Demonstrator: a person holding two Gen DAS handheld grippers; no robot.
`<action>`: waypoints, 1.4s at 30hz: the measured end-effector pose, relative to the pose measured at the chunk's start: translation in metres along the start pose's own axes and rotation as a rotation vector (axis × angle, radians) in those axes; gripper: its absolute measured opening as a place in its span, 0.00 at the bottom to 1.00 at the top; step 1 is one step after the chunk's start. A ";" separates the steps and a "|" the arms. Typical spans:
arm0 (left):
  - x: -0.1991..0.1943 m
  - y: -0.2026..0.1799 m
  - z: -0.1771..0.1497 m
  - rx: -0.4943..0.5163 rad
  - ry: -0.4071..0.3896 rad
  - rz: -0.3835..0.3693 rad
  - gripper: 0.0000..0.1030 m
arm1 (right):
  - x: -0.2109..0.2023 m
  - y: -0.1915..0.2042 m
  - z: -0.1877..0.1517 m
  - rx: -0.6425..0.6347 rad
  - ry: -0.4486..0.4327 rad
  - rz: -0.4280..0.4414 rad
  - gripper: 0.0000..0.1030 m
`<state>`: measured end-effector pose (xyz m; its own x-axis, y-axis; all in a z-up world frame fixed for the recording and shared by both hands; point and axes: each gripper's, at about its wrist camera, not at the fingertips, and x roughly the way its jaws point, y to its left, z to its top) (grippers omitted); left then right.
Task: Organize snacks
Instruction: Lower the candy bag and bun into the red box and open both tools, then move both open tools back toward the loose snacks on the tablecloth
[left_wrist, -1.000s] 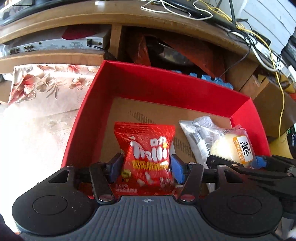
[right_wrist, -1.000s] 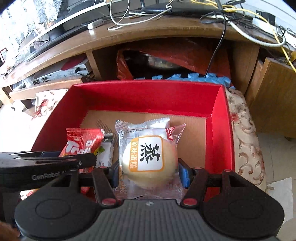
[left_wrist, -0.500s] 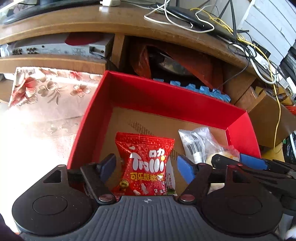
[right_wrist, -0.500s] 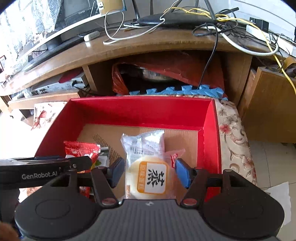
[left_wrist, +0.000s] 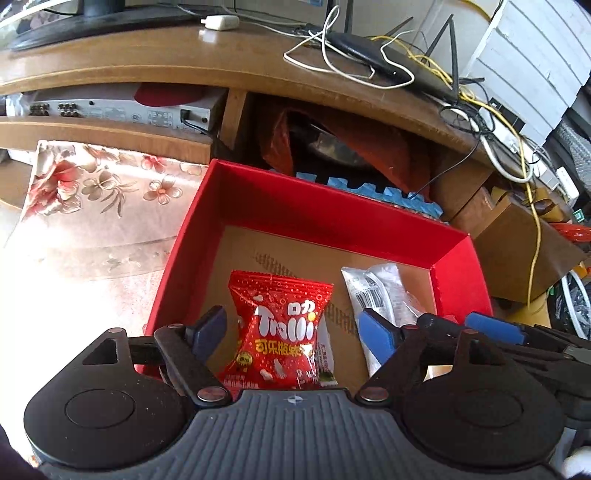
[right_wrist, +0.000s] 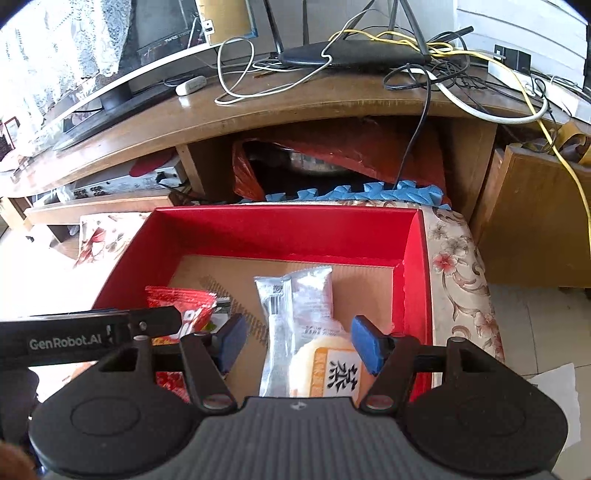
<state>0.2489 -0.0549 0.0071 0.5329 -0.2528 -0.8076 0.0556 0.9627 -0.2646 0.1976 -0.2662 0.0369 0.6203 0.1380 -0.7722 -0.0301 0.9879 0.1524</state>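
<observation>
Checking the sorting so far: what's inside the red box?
The red box holds a red Trolli gummy bag and a wrapped cake on its cardboard floor; the near end is hidden behind both tools.

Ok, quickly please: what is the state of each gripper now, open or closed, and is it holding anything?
Left gripper: open, holding nothing; the red Trolli packet lies between its fingers.
Right gripper: open, holding nothing; the wrapped cake lies between its fingers.

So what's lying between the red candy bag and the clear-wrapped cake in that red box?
Only bare cardboard floor separates the red Trolli bag from the wrapped cake; both wrist views show it.
</observation>
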 end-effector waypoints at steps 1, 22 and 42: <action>-0.003 0.000 -0.001 0.000 -0.002 -0.004 0.81 | -0.003 0.001 -0.002 -0.003 -0.002 0.000 0.58; -0.072 0.043 -0.066 -0.026 0.012 -0.031 0.83 | -0.031 0.062 -0.064 -0.138 0.091 0.123 0.59; -0.097 0.118 -0.121 -0.006 0.138 -0.076 0.84 | -0.026 0.112 -0.116 -0.252 0.209 0.195 0.60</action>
<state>0.1013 0.0719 -0.0095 0.4065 -0.3360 -0.8496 0.0861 0.9399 -0.3305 0.0875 -0.1505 0.0022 0.4110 0.3105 -0.8571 -0.3399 0.9246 0.1720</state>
